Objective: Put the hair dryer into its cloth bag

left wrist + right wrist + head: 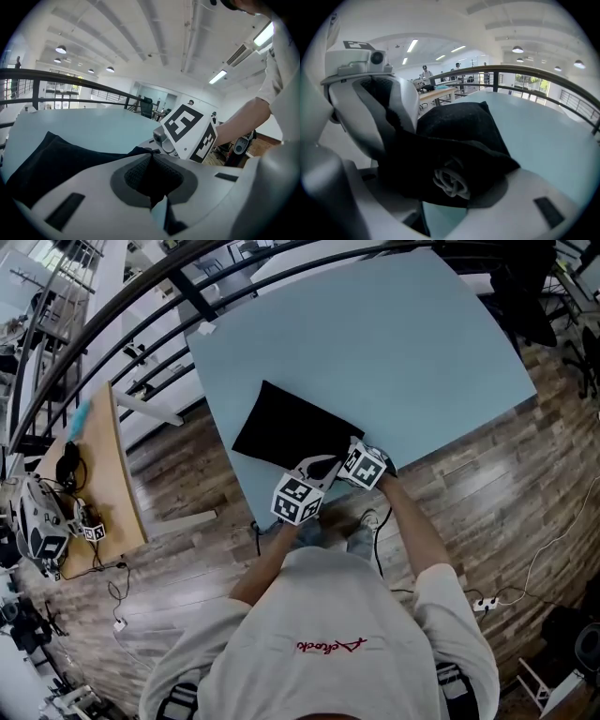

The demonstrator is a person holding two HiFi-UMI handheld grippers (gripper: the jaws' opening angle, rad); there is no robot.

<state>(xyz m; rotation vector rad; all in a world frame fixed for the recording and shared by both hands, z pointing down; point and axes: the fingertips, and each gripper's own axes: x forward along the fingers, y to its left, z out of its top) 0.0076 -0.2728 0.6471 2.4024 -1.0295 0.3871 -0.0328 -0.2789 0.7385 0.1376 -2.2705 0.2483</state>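
Observation:
The black cloth bag (291,432) lies flat on the light blue table (403,343), with its near end at the table's front edge. My left gripper (314,470) is shut on the bag's near edge; dark fabric (51,154) is pinched between its jaws (151,161). Just to its right, my right gripper (351,450) is shut on a bunched fold of the bag (464,124). A knotted white cord (451,182) sits in that bunch between the jaws (450,187). The hair dryer shows in no view.
A wooden side table (98,474) with cables and gear stands to the left on the plank floor. A curved dark railing (141,296) runs behind the table. A power strip (483,603) with a white cable lies on the floor at the right.

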